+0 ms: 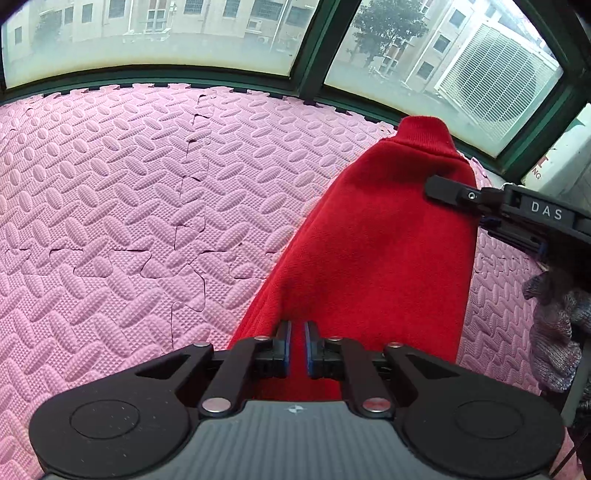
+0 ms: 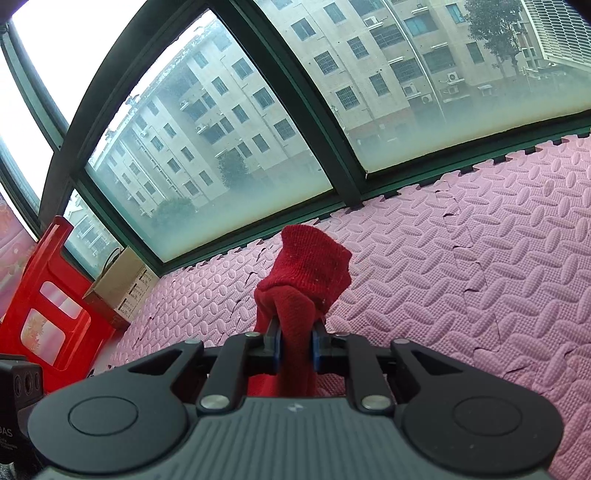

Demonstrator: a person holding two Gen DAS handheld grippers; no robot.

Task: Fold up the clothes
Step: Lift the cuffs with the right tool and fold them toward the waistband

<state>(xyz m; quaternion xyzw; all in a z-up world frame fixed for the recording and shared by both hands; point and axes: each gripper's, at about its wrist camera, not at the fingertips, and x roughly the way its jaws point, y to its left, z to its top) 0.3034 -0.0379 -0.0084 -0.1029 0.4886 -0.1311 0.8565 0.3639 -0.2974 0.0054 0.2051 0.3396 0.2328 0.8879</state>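
Red knit garment (image 1: 369,236) is off the pink foam mat (image 1: 129,192), stretched between both grippers, w/ ribbed cuff/hem end (image 1: 424,136) at far side near the window (image 1: 184,33).

Left gripper (image 1: 297,332): jaws nearly together, blue pads pinching a fold of the red fabric at its near end; cloth runs up and away from the tips toward far right.

Right gripper (image 2: 296,338): jaws close together, clamped on a bunched strip of the same garment; ribbed end (image 2: 314,266) pokes up beyond the tips, rest of the cloth hangs down under the jaws. In left wrist view the right gripper's finger comes in from the right edge, on the garment's right edge just below the ribbed band. Gloved hand (image 1: 554,317) is visible at right edge, grey knit glove.

Bkgd in right wrist view: red plastic stool (image 2: 48,302) and cardboard box (image 2: 122,284) at far left by window frame. Mat = interlocking tiles, covers the whole floor area seen.
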